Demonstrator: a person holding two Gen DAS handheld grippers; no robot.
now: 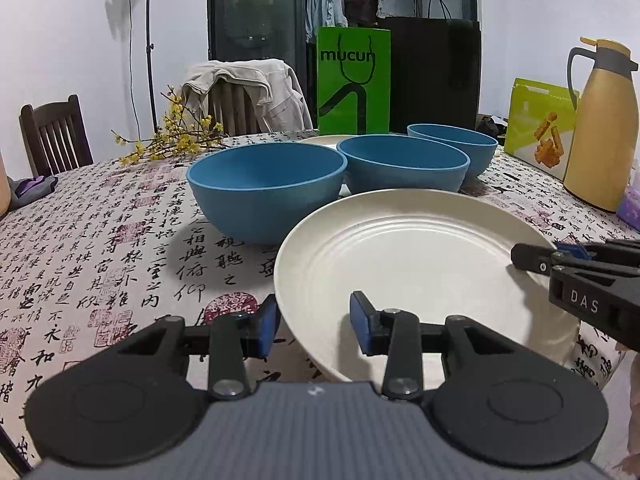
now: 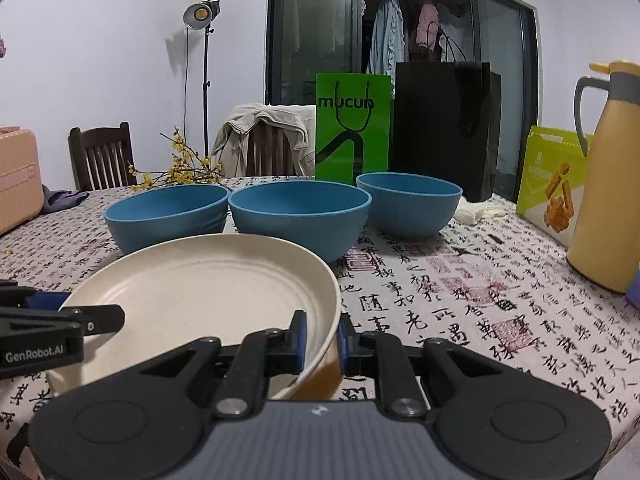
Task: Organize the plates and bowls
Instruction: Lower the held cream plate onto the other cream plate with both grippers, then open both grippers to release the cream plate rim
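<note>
Gripping cream plate (image 2: 208,296) rim — right gripper (image 2: 322,344) clamped on it, left gripper (image 1: 314,326) loosely straddling it — three blue bowls (image 2: 300,216) ahead unstacked.

3 blue bowls (image 2: 298,216), 2 cream plates (image 1: 408,272), 2 paper bags (image 2: 352,128), 1 yellow jug (image 1: 600,128), 2 chairs (image 2: 100,156), 1 lamp (image 2: 202,14).
</note>
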